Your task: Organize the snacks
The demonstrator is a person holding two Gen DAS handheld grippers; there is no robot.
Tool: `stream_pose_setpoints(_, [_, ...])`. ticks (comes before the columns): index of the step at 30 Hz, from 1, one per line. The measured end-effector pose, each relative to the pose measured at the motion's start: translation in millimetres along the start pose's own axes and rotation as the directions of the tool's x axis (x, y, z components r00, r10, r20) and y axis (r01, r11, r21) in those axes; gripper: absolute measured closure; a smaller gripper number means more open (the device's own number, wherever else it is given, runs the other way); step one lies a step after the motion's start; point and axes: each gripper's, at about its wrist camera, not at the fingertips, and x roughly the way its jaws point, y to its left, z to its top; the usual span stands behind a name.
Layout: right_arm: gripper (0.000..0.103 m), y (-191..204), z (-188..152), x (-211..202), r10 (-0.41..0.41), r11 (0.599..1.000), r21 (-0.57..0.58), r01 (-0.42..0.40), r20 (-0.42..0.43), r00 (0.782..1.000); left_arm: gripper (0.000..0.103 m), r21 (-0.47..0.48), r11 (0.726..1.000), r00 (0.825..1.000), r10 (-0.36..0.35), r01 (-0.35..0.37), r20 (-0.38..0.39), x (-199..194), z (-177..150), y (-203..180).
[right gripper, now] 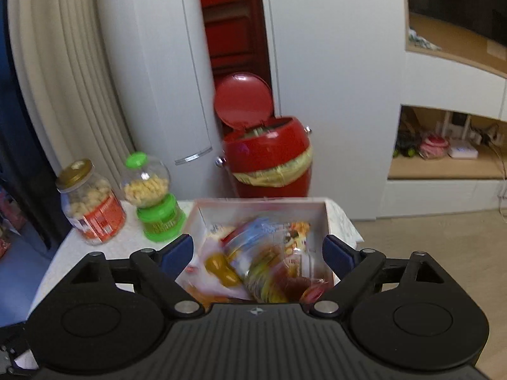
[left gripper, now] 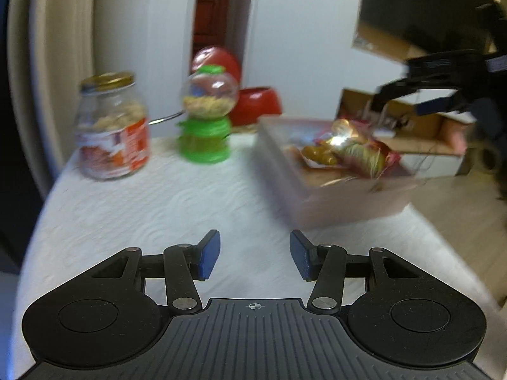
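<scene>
The left gripper hangs over bare table near its front edge, jaws apart, nothing between them. The right gripper, jaws wide and empty, hovers above the box of snacks at the right edge. The jar and dispenser stand at the back.

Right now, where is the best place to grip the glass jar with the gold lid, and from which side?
Probably the glass jar is best gripped across its narrower neck, just under the gold lid. It stands upright on the table, and its front side is free, so a level approach from the front looks easiest.
</scene>
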Motion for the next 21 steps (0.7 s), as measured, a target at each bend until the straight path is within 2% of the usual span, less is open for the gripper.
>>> stream_pose_setpoints(4, [0.014, 5.5, -46.2, -19.6, 0.025, 0.999, -0.019, -0.025, -0.017, 1.000, 0.049, -0.001, 0.997, 0.997, 0.074, -0.074, -0.031, -13.0, -28.9, 8.9])
stream_pose_setpoints(9, [0.014, 20.4, -125.8, -26.6, 0.042, 0.998, -0.043, -0.045, -0.086, 0.995, 0.049, -0.062, 0.996, 0.995, 0.056, -0.061, -0.078, -12.6, -63.7, -4.6])
stream_pose_setpoints(10, [0.014, 21.9, -140.1, -23.3, 0.043, 0.999, -0.028, -0.047, -0.106, 0.993, 0.046, -0.056, 0.996, 0.995, 0.059, -0.063, -0.083, -10.9, -68.2, -10.6])
stream_pose_setpoints(12, [0.014, 22.9, -161.4, -15.5, 0.036, 0.999, -0.005, -0.037, -0.135, 0.990, 0.040, 0.005, 0.994, 0.992, 0.109, -0.109, -0.060, -7.1, -71.8, -28.2])
stream_pose_setpoints(14, [0.014, 23.6, -176.8, -7.5, 0.029, 1.000, 0.003, -0.029, -0.165, 0.986, 0.019, 0.036, 0.994, 0.993, 0.100, -0.098, -0.061, -4.9, -76.5, -41.5])
stream_pose_setpoints(15, [0.013, 24.6, -183.0, -4.1, 0.016, 1.000, -0.006, -0.017, -0.175, 0.984, 0.016, 0.040, 0.994, 0.993, 0.102, -0.100, -0.065, -1.8, -76.0, -46.4])
stream_pose_setpoints(16, [0.013, 28.9, -187.9, -6.7, -0.014, 0.999, -0.045, 0.008, -0.139, 0.990, 0.013, 0.034, 0.994, 0.992, 0.109, -0.107, -0.068, 0.6, -74.8, -49.3])
stream_pose_setpoints(18, [0.010, 35.3, -194.8, -7.0, -0.089, 0.992, -0.104, 0.075, -0.138, 0.987, 0.012, -0.001, 0.992, 0.990, 0.126, -0.126, -0.062, 4.8, -72.3, -50.0])
stream_pose_setpoints(20, [0.000, 35.3, -198.0, -7.8, -0.117, 0.988, -0.115, 0.104, -0.115, 0.986, 0.012, -0.024, 0.988, 0.987, 0.154, -0.155, -0.049, 6.5, -73.3, -53.3])
stream_pose_setpoints(21, [0.000, 32.7, -200.4, -8.0, -0.127, 0.988, -0.100, 0.116, -0.111, 0.986, 0.012, -0.013, 0.985, 0.984, 0.173, -0.174, -0.047, 7.4, -74.5, -57.1])
